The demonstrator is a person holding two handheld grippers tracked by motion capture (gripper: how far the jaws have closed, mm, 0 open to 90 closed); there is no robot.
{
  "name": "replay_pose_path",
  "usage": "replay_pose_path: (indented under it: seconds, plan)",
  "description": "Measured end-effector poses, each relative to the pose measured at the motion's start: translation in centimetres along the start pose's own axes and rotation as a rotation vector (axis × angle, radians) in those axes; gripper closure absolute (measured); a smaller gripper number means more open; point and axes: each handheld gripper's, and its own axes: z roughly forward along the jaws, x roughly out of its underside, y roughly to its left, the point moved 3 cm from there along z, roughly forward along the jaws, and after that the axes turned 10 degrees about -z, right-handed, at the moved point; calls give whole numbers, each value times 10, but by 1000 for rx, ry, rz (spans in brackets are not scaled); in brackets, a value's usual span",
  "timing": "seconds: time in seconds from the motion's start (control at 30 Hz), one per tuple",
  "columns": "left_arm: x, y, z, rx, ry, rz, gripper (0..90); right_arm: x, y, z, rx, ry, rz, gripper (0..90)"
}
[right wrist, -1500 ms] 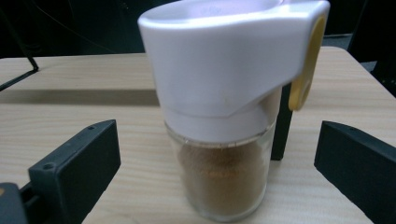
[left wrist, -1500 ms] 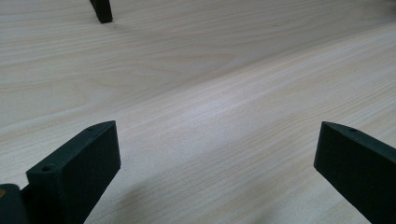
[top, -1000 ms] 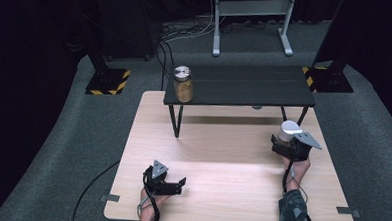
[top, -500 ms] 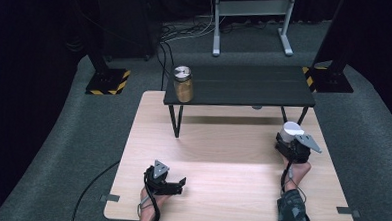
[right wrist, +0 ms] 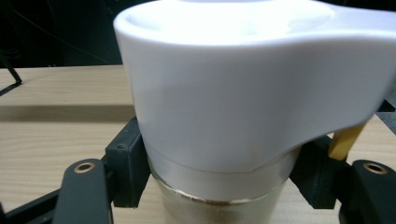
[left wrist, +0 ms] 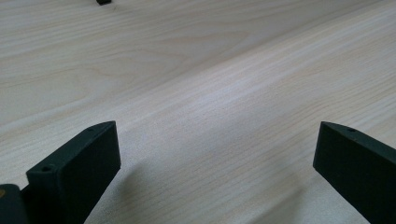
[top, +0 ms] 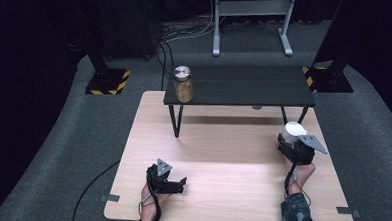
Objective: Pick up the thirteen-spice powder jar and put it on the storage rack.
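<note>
Since the earlier frames: right gripper point(top: 292, 144) has closed its jaws on the white-lidded glass jar point(top: 293, 131), which sits between them, and gripper and jar have crept slightly up the wooden table point(top: 220, 201) toward the black bench; left gripper point(top: 173, 183) unchanged.

Landmark: black bench point(top: 245, 86), a low, dark, slatted-looking top on thin black legs, standing on the far part of the wooden table.

Right gripper: just in front of the bench's right leg. Forearm comes in from the near edge, wrist straight, hand point(top: 299, 170) behind the gripper body, jaws pointing toward the bench. In the right gripper view the black pads clamp the jar point(right wrist: 224, 196) just under its lid, on the glass.

Held jar: upright; smooth, glossy white plastic lid point(right wrist: 243, 88), flared with a projecting lip on one side; clear glass below, pale contents.

Left gripper: well in front of the bench's left leg, near the table's front edge, low over the wood, jaws pointing rightward. In the left gripper view its jaws point(left wrist: 215, 186) stand wide, with bare tabletop between them.

Second jar point(top: 183, 84): on the bench's left end; cylindrical, clear glass, amber-brown contents, pale lid.

Table: light wood-grain, matte, rectangular.
</note>
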Motion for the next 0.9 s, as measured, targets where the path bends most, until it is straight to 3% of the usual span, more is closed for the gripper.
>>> replay_pose_path:
  seconds: [0.13, 0.57, 0.9]
  plan:
    - [-6, -3, 5, 3, 44, 27, 0, -7, -6, -5, -14, 7, 4, 299]
    - [-6, -3, 5, 3, 46, 36, 0, -20, -10, -17, -40, 12, 4, 298]
    - [-4, -6, 4, -5, 34, 44, 4, -47, -7, -31, -64, -1, -37, 298]
